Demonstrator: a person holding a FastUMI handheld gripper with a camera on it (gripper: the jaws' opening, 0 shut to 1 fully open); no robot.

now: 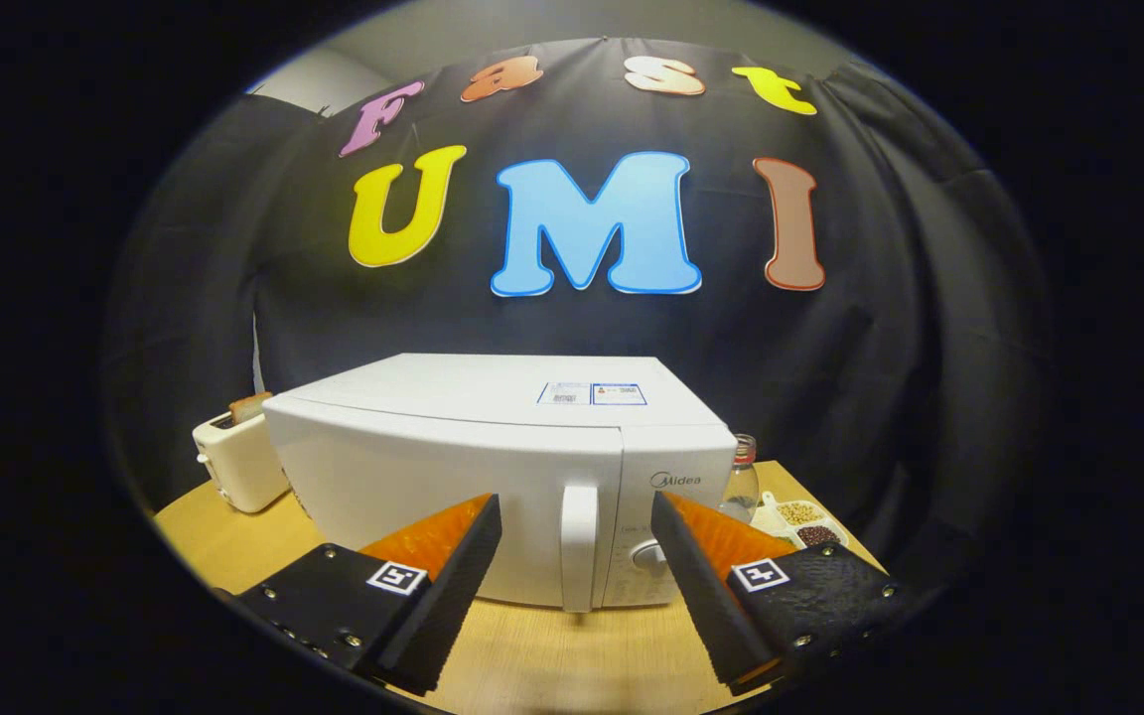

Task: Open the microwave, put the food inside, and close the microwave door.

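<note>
A white microwave [453, 467] stands on the wooden table [552, 655] with its door shut. Its upright white handle [579, 546] is just ahead of my gripper [577, 511], in line with the gap between the two fingers. The fingers are spread wide with nothing held between them. A round knob [646, 556] sits to the right of the handle, partly behind the right finger.
A cream toaster [239, 462] with a slice of bread in it stands left of the microwave. To the right are a small glass bottle [743, 477] and a white divided dish [800, 521] with beans or grains. The booth's black cloth hangs behind.
</note>
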